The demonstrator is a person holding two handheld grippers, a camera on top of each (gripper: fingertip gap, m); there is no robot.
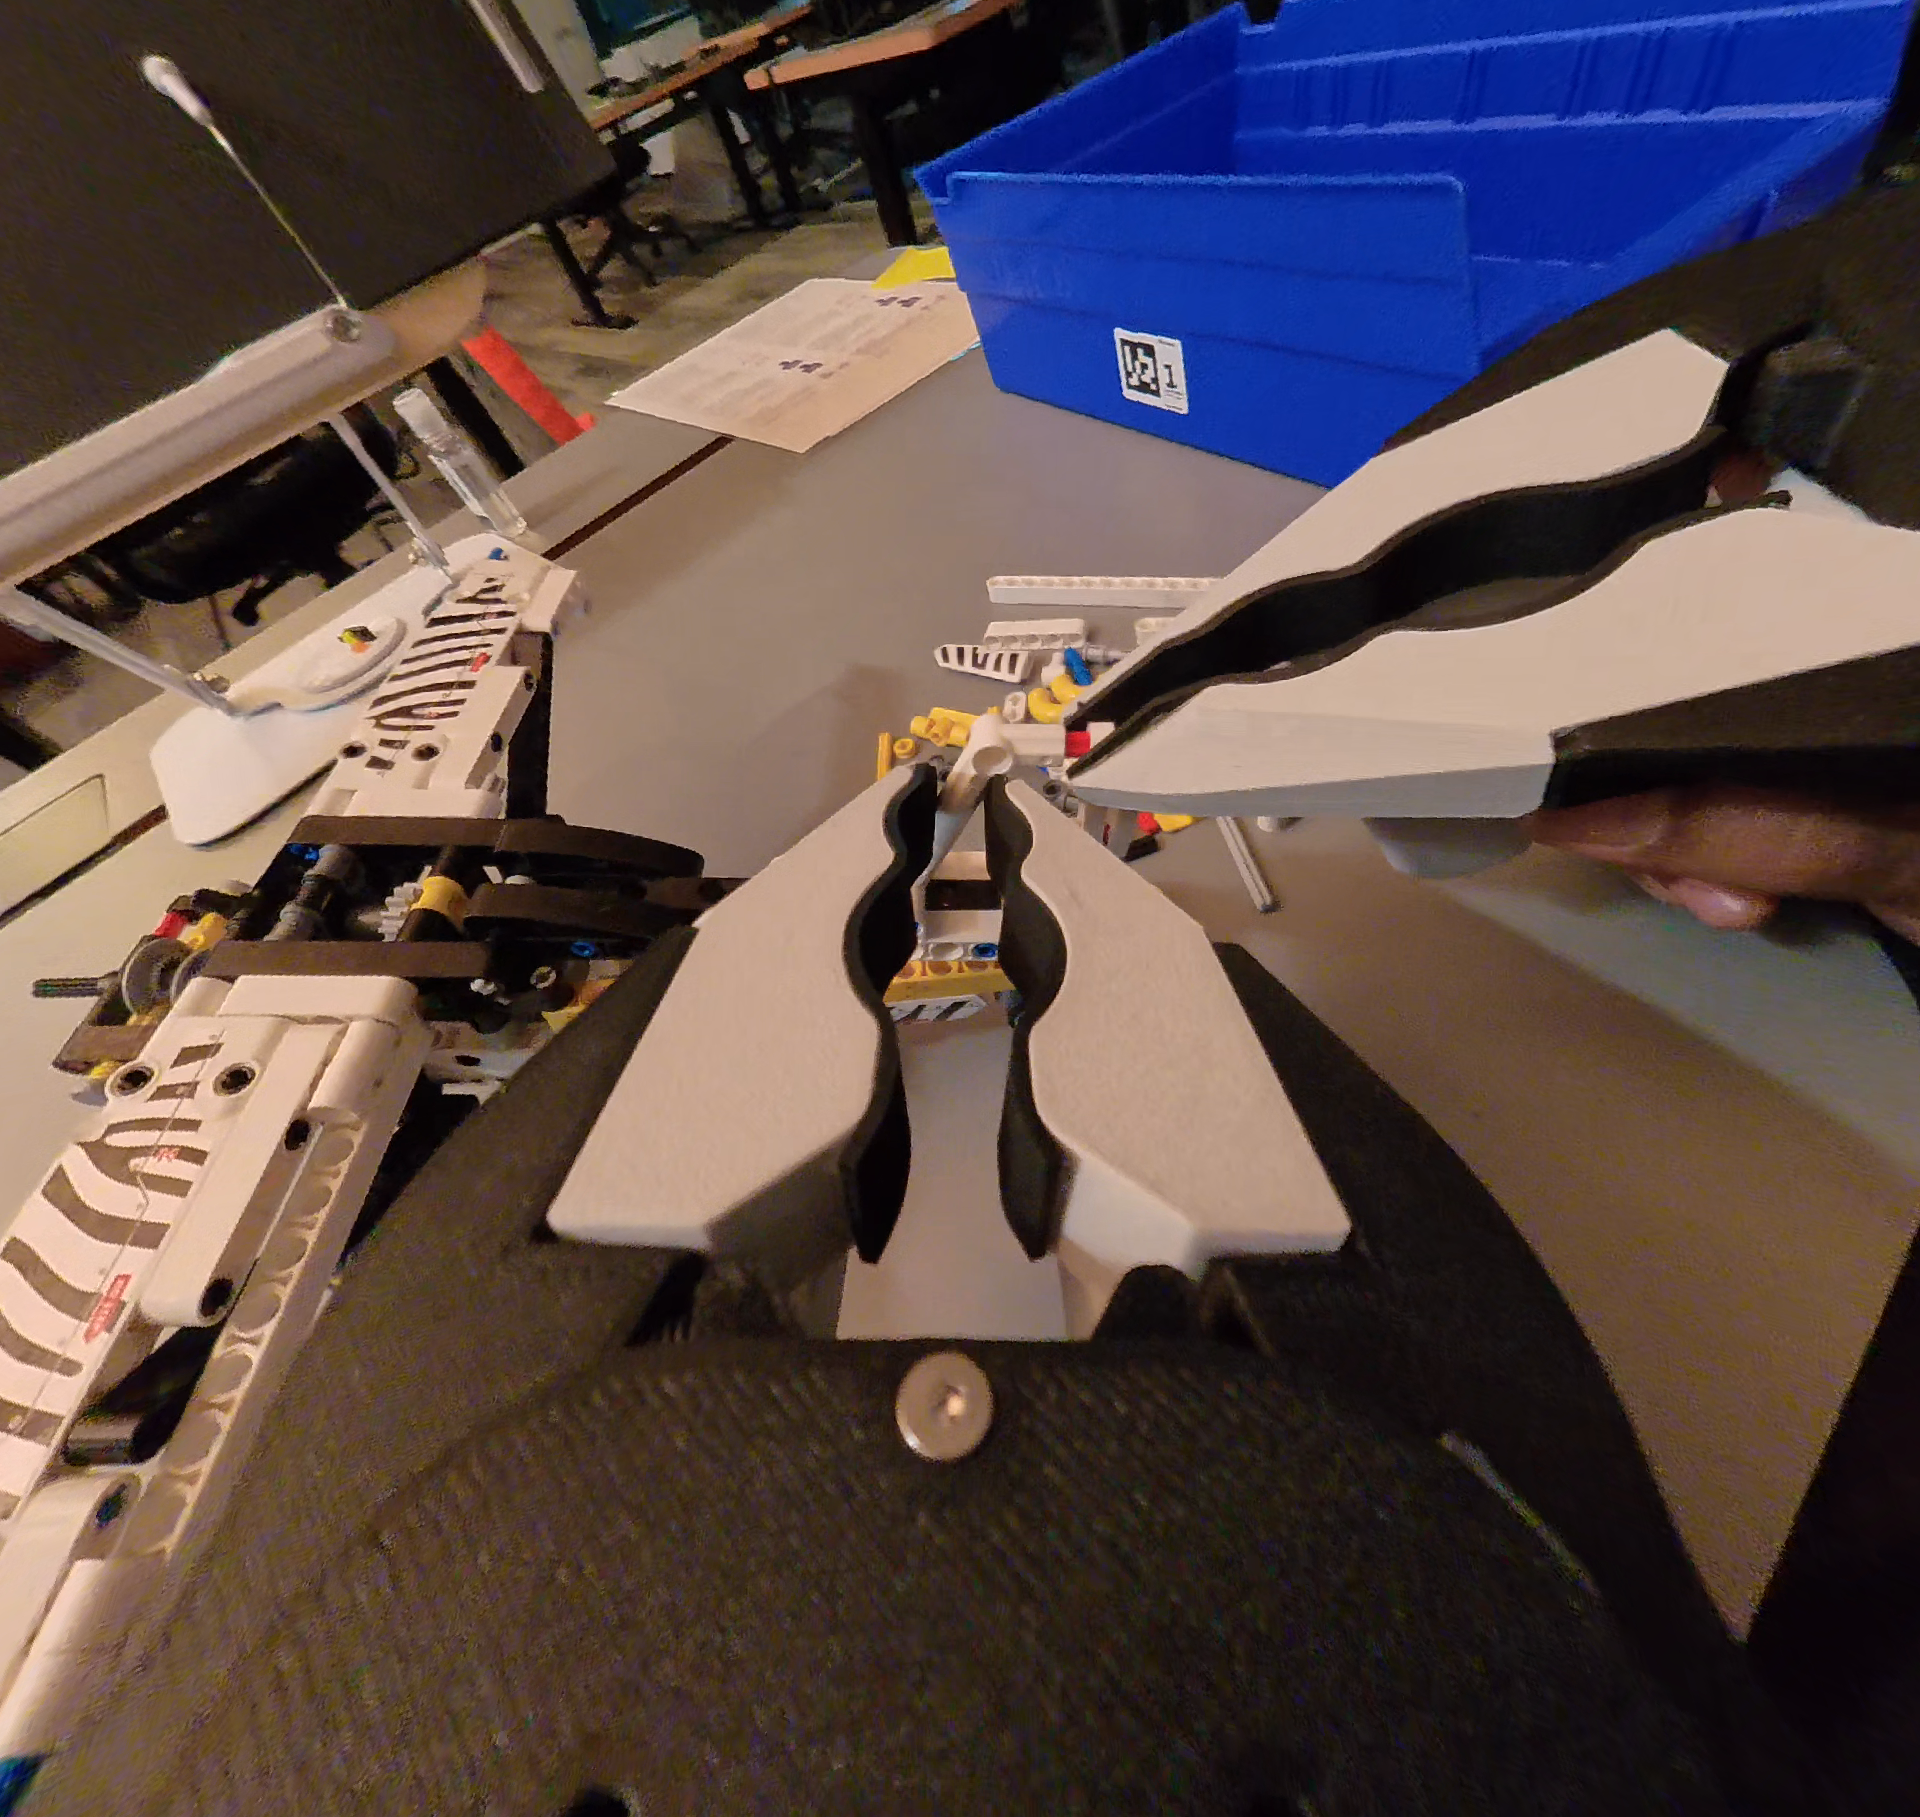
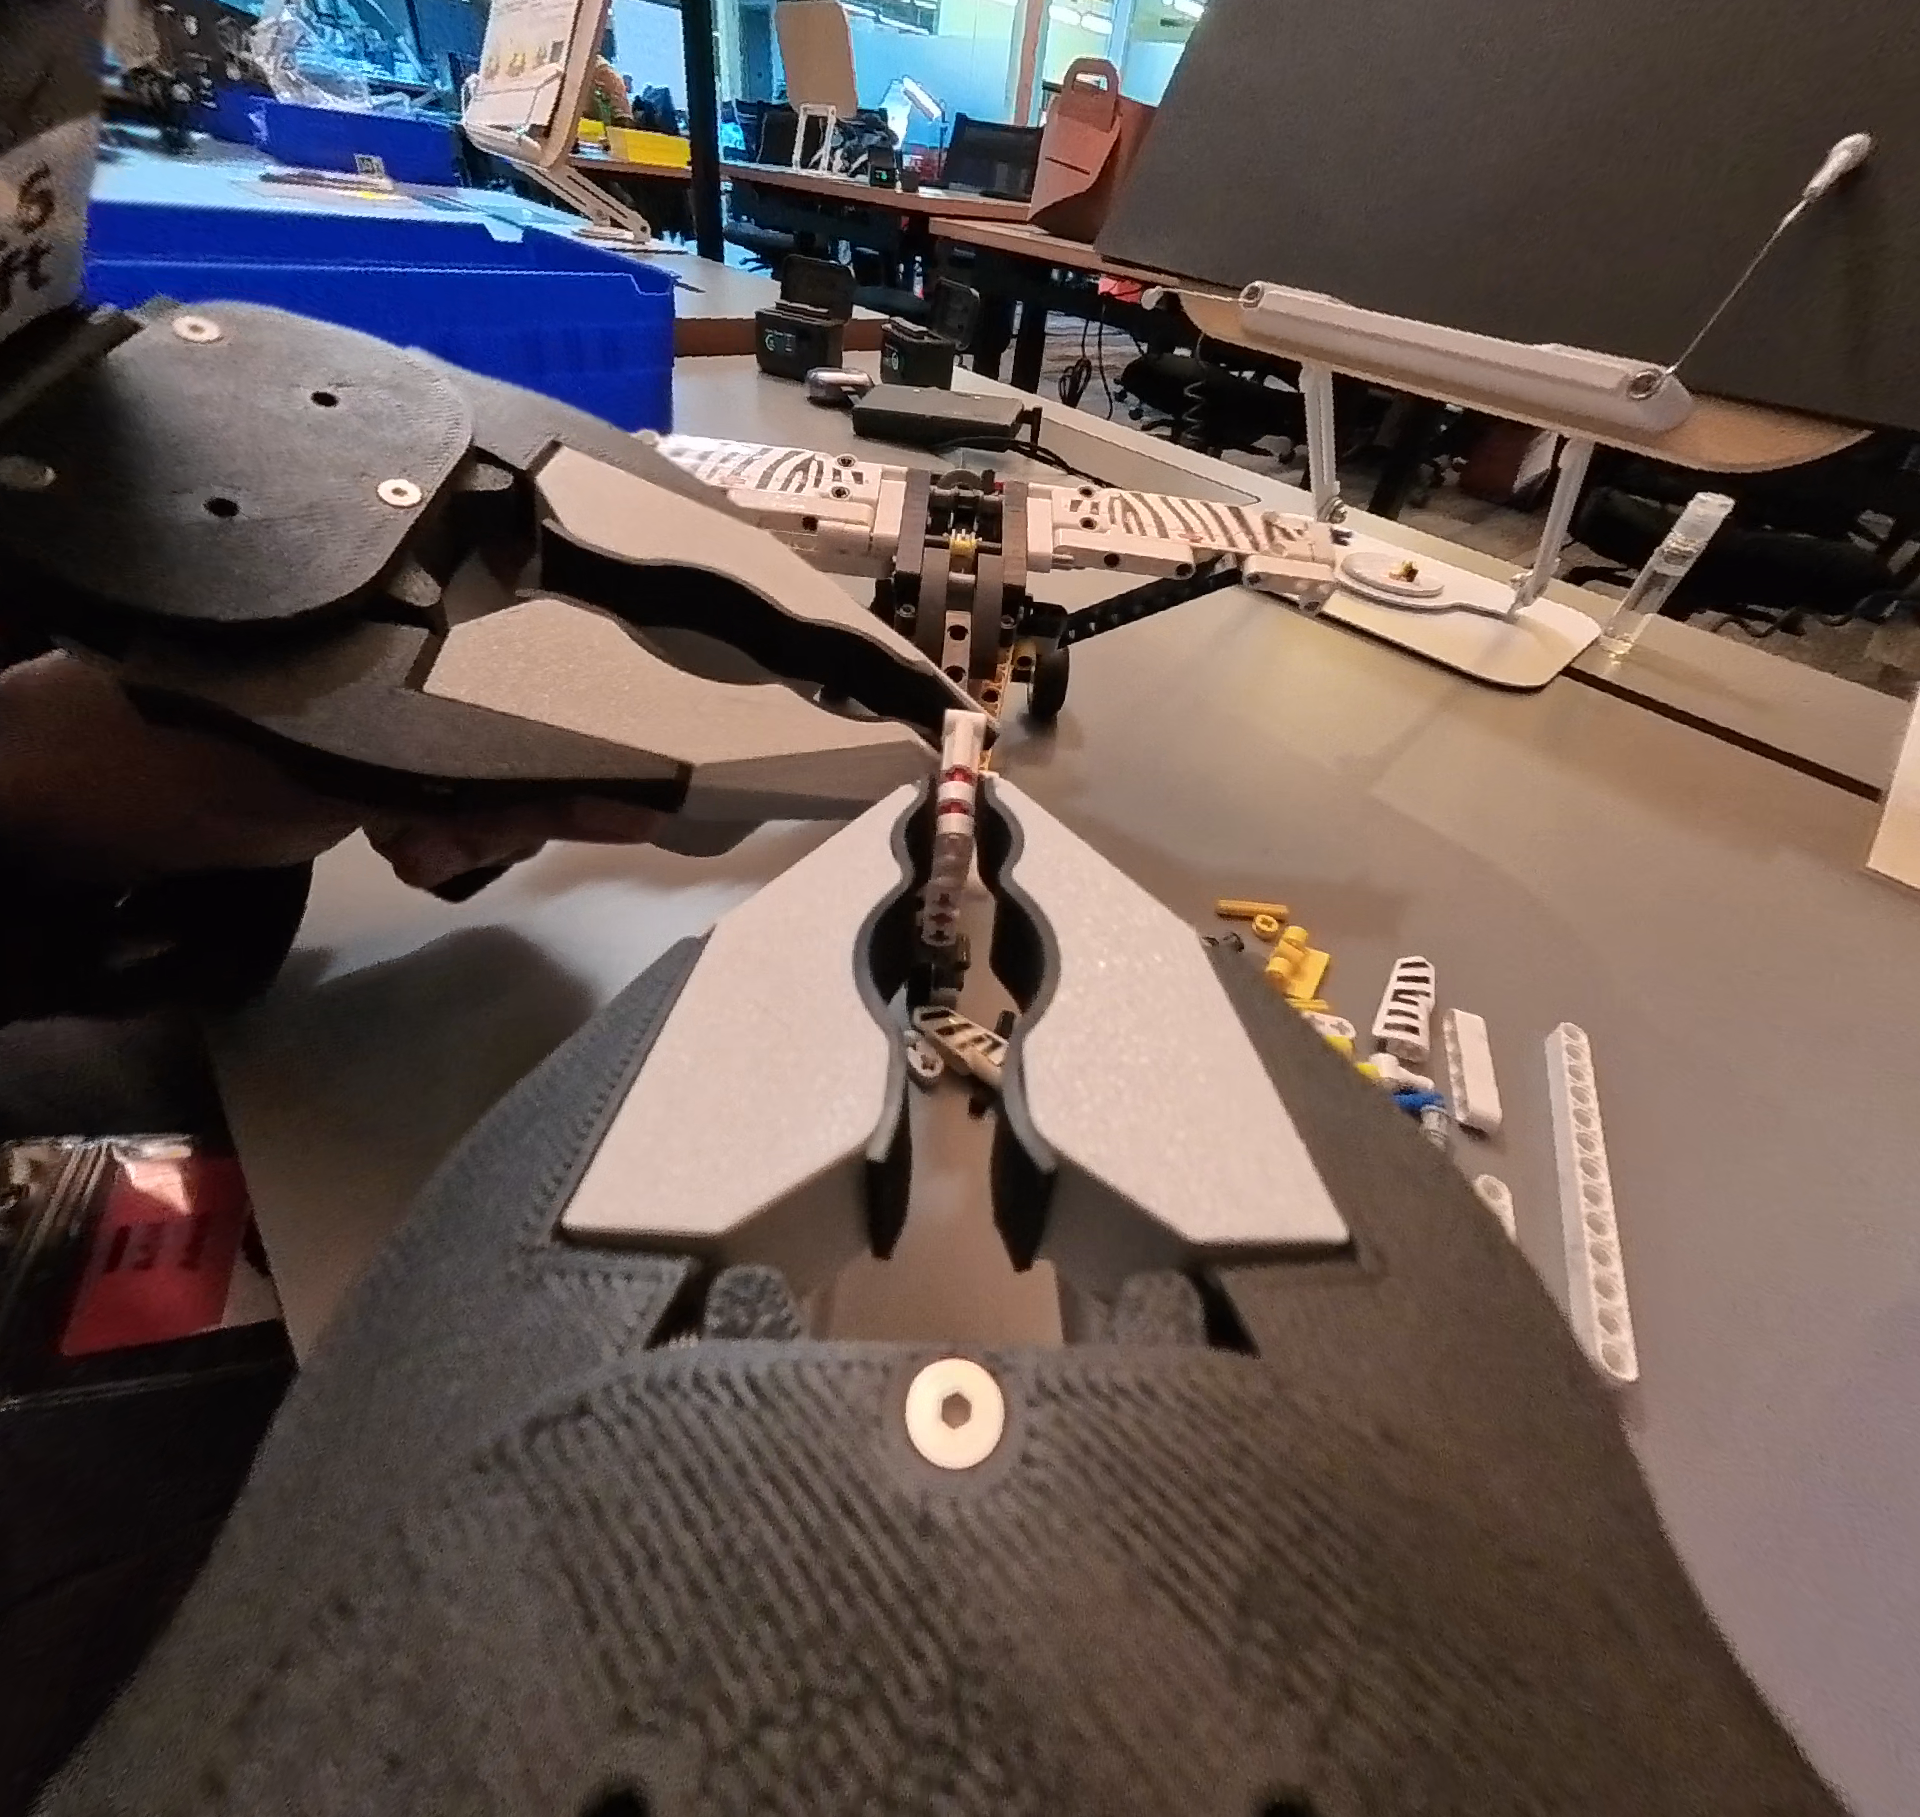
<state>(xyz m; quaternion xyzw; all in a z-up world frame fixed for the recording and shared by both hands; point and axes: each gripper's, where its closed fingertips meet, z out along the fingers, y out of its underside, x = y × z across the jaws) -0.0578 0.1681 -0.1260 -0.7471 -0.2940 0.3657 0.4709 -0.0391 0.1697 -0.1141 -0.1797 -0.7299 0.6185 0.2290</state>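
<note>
A small white connector piece with red bands [image 1: 1000,751] hangs above the grey table [image 1: 727,624], held between both grippers. My left gripper [image 1: 958,788] is shut on its lower white stub. My right gripper [image 1: 1081,741] comes in from the right and is shut on the red-banded end. In the right wrist view, the right gripper [image 2: 958,796] pinches the white and red piece [image 2: 958,765], and the left gripper [image 2: 951,728] meets its far end from the left. A thin stick with black parts [image 2: 940,926] trails back between the right fingers.
A model plane with zebra-striped white wings [image 1: 436,687] [image 2: 1143,520] stands to the left. Several loose white, yellow and blue pieces [image 1: 1039,666] [image 2: 1455,1040] lie on the table. A blue bin [image 1: 1351,240], a paper sheet [image 1: 800,365] and a white lamp base [image 1: 239,780] stand farther off. My two grippers' fingertips are within a few centimetres of each other.
</note>
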